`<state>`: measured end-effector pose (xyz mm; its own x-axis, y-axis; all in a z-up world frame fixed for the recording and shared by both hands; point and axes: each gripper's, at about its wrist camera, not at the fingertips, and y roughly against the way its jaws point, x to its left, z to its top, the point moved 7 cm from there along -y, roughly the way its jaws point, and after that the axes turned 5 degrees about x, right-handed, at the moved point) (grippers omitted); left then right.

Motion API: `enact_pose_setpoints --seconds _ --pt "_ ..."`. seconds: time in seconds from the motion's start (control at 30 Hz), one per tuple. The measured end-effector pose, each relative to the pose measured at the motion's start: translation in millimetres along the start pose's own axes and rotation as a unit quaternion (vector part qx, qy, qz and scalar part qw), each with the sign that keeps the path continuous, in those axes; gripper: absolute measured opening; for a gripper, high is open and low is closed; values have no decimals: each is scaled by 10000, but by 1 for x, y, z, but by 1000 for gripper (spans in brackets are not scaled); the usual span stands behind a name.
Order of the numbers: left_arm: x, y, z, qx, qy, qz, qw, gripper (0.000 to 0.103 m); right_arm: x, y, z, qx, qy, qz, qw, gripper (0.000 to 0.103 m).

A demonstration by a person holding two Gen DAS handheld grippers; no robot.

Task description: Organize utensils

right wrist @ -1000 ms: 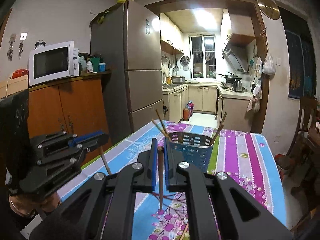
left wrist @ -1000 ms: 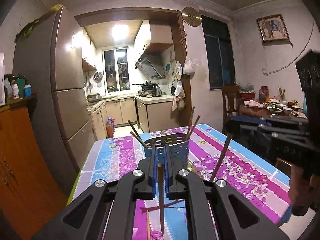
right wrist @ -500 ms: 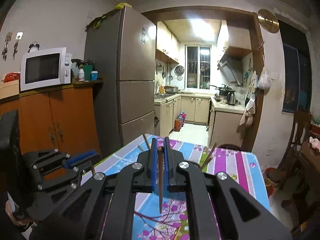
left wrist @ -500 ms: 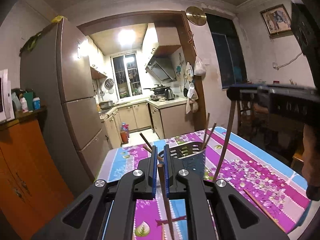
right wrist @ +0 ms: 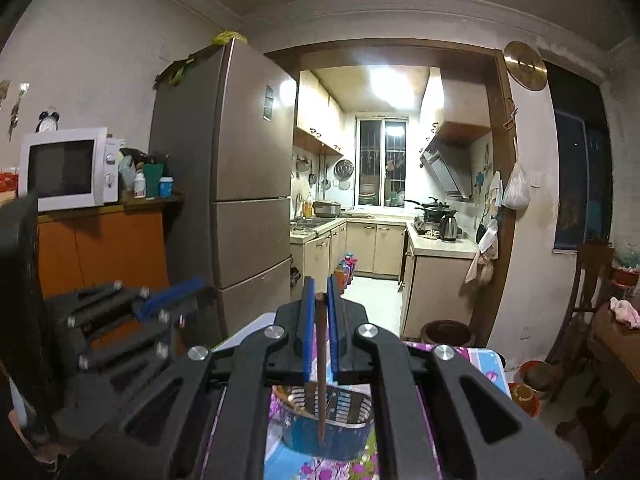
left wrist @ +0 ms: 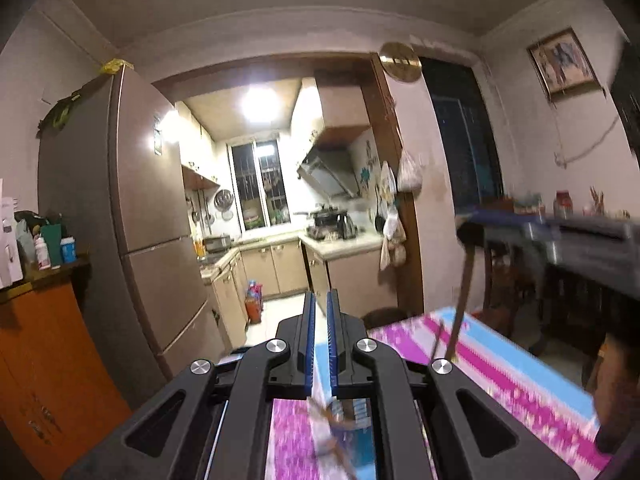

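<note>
Gripped a chopstick (right wrist: pixel 320 364) in the right claw (right wrist: pixel 320 292), pads clenched on its upper end. Hung it with the long axis near vertical, tip pointing down at the open mouth of the blue basket (right wrist: pixel 340 436), which stood on the floral surface (right wrist: pixel 480 364) just near of the claw and directly below it. Judged the coming move a plain straight descent along the stick's own axis, with no sideways correction worth naming. Judged the right claw the nearer one to the basket, the left claw (right wrist: pixel 176 300) being off to the left and apart from it.

Saw from the left wrist what the right could not show: the right claw (left wrist: pixel 560 236) from the side, with its chopstick (left wrist: pixel 460 304) slanting down toward the surface (left wrist: pixel 500 372). Saw almost nothing of the basket there, hidden under the left claw (left wrist: pixel 320 340) and smeared by motion blur.

Found a narrow gap between the left pads and no stick plainly visible in it. Noted only a brown streak (left wrist: pixel 334 432), blurred, below their near end. Could not tell whether the left claw was grasping something or had let go.

Got the clear look into the basket from the right wrist alone, with other dark sticks leaning at its left rim.
</note>
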<state>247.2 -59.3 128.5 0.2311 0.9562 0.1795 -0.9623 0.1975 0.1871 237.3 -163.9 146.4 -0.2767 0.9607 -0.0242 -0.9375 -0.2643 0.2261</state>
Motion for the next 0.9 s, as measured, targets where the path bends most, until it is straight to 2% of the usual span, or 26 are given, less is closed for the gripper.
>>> enact_pose_setpoints --seconds 0.07,0.2,0.3,0.37,0.47,0.53,0.57,0.63,0.7,0.73,0.8,0.9 --pt "0 -10 15 -92 1 -112 9999 7 -6 -9 4 -9 -23 -39 10000 5" --pt "-1 -27 32 -183 -91 -105 9997 7 -16 -23 1 38 -147 -7 9999 5" --pt "24 -20 16 -160 134 -145 9997 7 -18 -22 -12 67 -133 69 9999 5" --pt "46 -21 -6 -7 188 2 9998 7 -20 -19 -20 85 -102 132 9998 5" --pt "89 -29 -59 530 313 329 9976 7 -21 -10 -32 58 -67 232 9997 5" --pt "123 -34 -102 988 396 676 9920 7 -22 -2 -40 77 -152 361 9992 5" --pt "133 -36 -117 1165 484 686 9896 7 -22 1 -43 85 -172 407 9990 5" --pt "145 -33 -161 1667 655 505 9825 7 -23 11 -50 88 -205 450 9987 5" --pt "140 -19 -191 1896 485 381 9799 7 -24 26 -59 91 -253 516 9983 5" --pt "135 -10 -202 1945 405 302 9796 7 -24 34 -62 80 -268 519 9983 5" --pt "114 20 -232 2025 269 -94 9789 7 -26 55 -71 50 -317 517 9981 5" --pt "76 79 -270 1821 58 -647 9811 7 -25 81 -82 -10 -413 532 9977 5"
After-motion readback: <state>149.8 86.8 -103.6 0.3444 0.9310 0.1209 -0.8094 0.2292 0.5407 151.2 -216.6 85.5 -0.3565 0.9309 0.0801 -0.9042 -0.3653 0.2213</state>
